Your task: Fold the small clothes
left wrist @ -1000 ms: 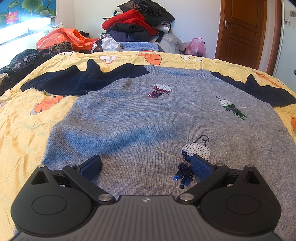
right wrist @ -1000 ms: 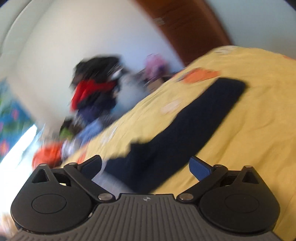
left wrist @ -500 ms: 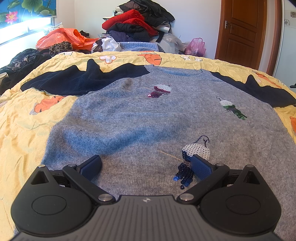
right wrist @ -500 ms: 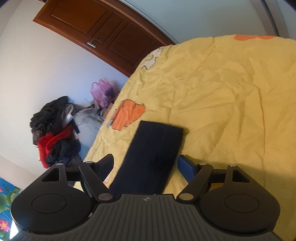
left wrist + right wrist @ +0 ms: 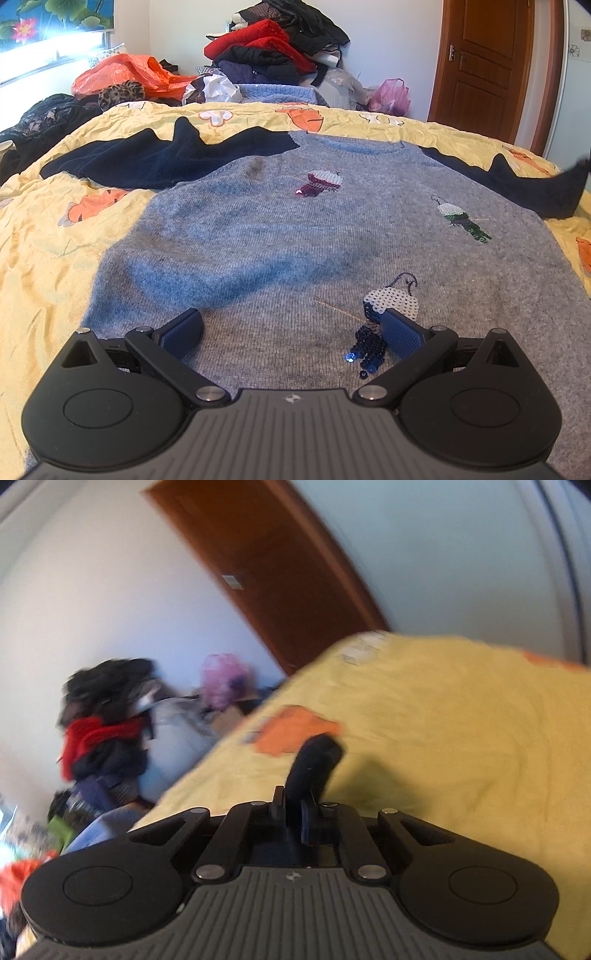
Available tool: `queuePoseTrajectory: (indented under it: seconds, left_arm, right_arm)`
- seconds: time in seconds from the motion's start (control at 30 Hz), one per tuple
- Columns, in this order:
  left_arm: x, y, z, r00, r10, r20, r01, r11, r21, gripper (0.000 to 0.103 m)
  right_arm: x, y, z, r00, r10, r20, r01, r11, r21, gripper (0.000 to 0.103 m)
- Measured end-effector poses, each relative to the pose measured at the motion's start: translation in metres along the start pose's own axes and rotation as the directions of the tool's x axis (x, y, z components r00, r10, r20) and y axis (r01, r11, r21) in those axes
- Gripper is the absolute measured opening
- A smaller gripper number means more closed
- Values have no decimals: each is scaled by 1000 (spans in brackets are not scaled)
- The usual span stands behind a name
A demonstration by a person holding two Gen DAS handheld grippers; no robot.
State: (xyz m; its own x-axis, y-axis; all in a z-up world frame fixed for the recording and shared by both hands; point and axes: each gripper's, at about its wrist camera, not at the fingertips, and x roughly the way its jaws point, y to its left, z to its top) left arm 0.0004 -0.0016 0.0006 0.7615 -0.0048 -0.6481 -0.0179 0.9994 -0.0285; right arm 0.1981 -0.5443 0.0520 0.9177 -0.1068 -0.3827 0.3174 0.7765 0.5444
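Note:
A grey knit sweater [image 5: 280, 240] with dark navy sleeves lies flat, front up, on the yellow bedspread [image 5: 48, 236]. It has beaded and sequin motifs. My left gripper [image 5: 291, 328] is open and low over the sweater's hem, empty. The left navy sleeve [image 5: 147, 162] lies spread out. The right navy sleeve [image 5: 554, 192] has its cuff lifted at the frame's right edge. In the blurred right wrist view my right gripper [image 5: 295, 812] is shut on that sleeve cuff [image 5: 314, 764], which sticks up above the bedspread [image 5: 461, 738].
A heap of clothes [image 5: 273, 48] and an orange bag [image 5: 125, 74] lie beyond the bed's far edge. A pink bag [image 5: 391, 96] sits by the brown door [image 5: 480, 62]. Dark clothing [image 5: 40, 118] lies at the bed's left side.
My right gripper has closed on the right sleeve cuff and lifted it off the bed. The left gripper has not moved.

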Motion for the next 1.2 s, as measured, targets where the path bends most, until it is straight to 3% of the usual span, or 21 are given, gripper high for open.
queuePoseTrajectory:
  seconds: [0.1, 0.17, 0.23, 0.33, 0.43, 0.47, 0.53, 0.57, 0.63, 0.67, 0.73, 0.8, 0.87, 0.93, 1.0, 1.03, 1.13, 1.2]
  left_arm:
    - [0, 0, 0, 1000, -4, 2, 4, 1000, -6, 103]
    - [-1, 1, 0, 1000, -7, 3, 7, 1000, -8, 103]
    - [-1, 2, 0, 1000, -13, 5, 13, 1000, -14, 103]
    - [-2, 5, -1, 1000, -25, 11, 26, 999, -25, 103]
    - [-2, 7, -1, 999, -35, 14, 36, 999, -30, 103]
    - [-3, 7, -1, 999, -38, 15, 39, 999, -31, 103]
    - [-4, 9, -1, 999, -51, 17, 51, 998, -33, 103]
    - [-5, 11, -1, 998, -62, 19, 63, 997, -39, 103]
    - [-10, 18, 3, 995, -92, 34, 94, 992, -82, 103]
    - [-13, 21, 7, 992, -116, 45, 121, 986, -118, 103]
    - [-15, 28, 24, 976, -209, 66, 219, 954, -203, 103]
    - [-10, 31, 48, 940, -327, 95, 341, 898, -279, 103]
    - [7, 32, 70, 889, -444, 111, 454, 820, -349, 103]
    - [40, 33, 89, 836, -541, 91, 518, 726, -453, 103]
    - [72, 30, 100, 810, -583, 68, 521, 661, -539, 103]
    - [86, 27, 103, 800, -598, 56, 520, 643, -562, 103]
    - [122, 13, 106, 826, -564, -18, 439, 662, -607, 96]
    - [134, 3, 108, 824, -567, -26, 437, 662, -609, 90]
  right_arm:
    - [-40, 71, -23, 985, 173, 1, -170, 971, -170, 17]
    - [-62, 118, -53, 958, 282, -44, -283, 921, -268, 17]
    - [-70, 159, -93, 922, 360, -145, -388, 868, -312, 17]
    - [-59, 199, -162, 877, 369, -307, -462, 822, -334, 17]
    - [-45, 213, -211, 873, 286, -395, -438, 818, -374, 19]
    - [-42, 214, -220, 872, 254, -418, -421, 824, -378, 23]
    - [-51, 211, -223, 865, 243, -439, -417, 834, -361, 41]
    - [-62, 205, -220, 860, 271, -433, -432, 838, -334, 46]
    - [-85, 189, -211, 852, 328, -407, -454, 851, -264, 71]
    - [-96, 179, -209, 844, 358, -400, -471, 851, -232, 76]
    - [-117, 156, -209, 827, 399, -396, -497, 848, -184, 77]
    - [-120, 137, -210, 812, 415, -411, -504, 854, -133, 77]
    - [-116, 123, -216, 806, 406, -431, -489, 867, -98, 77]
    - [-106, 114, -222, 804, 387, -452, -461, 886, -61, 74]
    - [-105, 112, -221, 795, 418, -439, -482, 875, -39, 79]
    - [-102, 111, -223, 788, 424, -446, -487, 873, -30, 80]
    - [-100, 110, -224, 776, 446, -446, -506, 863, -18, 82]
    - [-102, 108, -224, 771, 458, -443, -514, 858, -8, 82]
